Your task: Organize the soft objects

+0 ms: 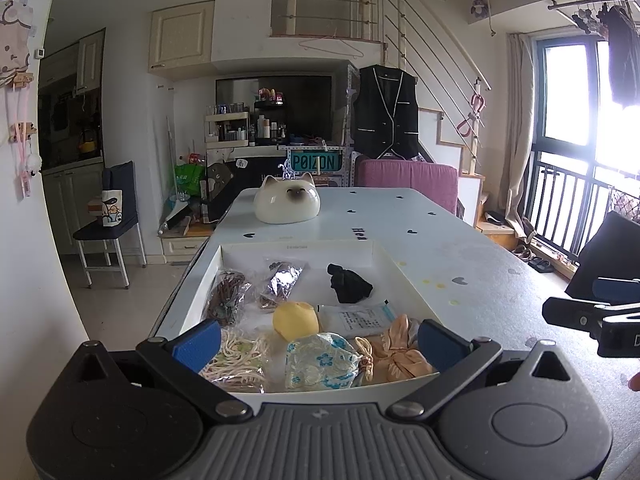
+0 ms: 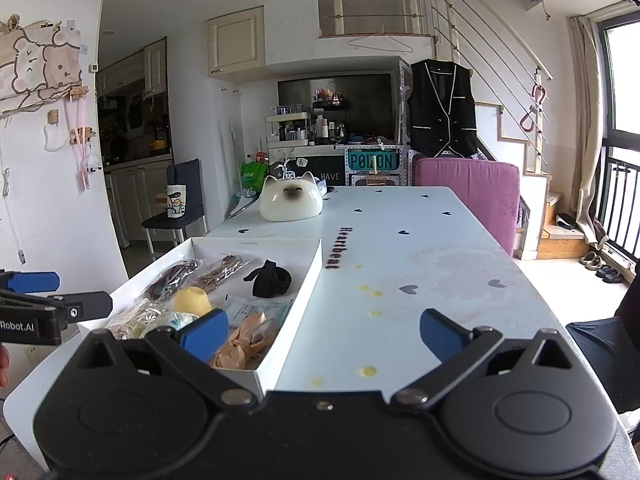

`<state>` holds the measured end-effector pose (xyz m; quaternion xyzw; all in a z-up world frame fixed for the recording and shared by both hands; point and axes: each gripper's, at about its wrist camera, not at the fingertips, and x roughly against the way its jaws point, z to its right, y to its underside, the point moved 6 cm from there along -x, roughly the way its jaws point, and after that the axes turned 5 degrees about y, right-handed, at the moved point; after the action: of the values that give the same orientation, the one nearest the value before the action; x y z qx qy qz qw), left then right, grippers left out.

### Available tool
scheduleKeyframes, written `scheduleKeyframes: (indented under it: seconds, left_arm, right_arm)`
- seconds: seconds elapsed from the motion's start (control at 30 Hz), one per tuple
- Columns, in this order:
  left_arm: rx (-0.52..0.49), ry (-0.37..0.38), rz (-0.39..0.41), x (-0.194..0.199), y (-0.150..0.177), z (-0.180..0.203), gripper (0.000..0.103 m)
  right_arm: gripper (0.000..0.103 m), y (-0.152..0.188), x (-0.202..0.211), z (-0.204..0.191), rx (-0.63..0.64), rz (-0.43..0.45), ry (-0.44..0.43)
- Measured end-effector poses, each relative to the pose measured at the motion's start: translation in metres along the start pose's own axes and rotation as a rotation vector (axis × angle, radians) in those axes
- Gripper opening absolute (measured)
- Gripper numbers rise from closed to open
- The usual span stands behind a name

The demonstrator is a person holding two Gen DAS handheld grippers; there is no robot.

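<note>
A shallow white box [image 1: 404, 276] [image 2: 310, 276] on the table holds soft items: a black pouch [image 1: 350, 286] [image 2: 268, 279], a yellow ball [image 1: 296, 320] [image 2: 193, 301], a blue-flowered cloth [image 1: 322, 362], a peach scrunchie [image 1: 400, 350] [image 2: 246, 342], cream cords in a bag [image 1: 240, 354], and brown items in clear bags [image 1: 228, 296] [image 2: 200, 272]. My left gripper [image 1: 318, 340] is open and empty above the box's near end. My right gripper [image 2: 322, 332] is open and empty over the box's right wall and the table.
A white cat-shaped ceramic [image 1: 287, 204] [image 2: 291, 202] stands at the table's far end. A pink chair [image 1: 408, 178] [image 2: 472, 192] is behind the table. A flat paper packet [image 1: 356, 316] lies in the box. The table [image 2: 420, 272] extends right of the box.
</note>
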<state>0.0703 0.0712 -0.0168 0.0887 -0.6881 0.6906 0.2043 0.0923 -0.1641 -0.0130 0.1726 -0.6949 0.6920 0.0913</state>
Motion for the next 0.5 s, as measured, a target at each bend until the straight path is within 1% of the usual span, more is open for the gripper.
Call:
scheduleKeyframes:
  seconds: [0.5]
  left_arm:
    - [-0.001,0.001,0.001,0.0006,-0.0011,0.0003,0.103]
  right_arm:
    - [0.103,0.0000,-0.0002,0.0000,-0.001,0.000,0.001]
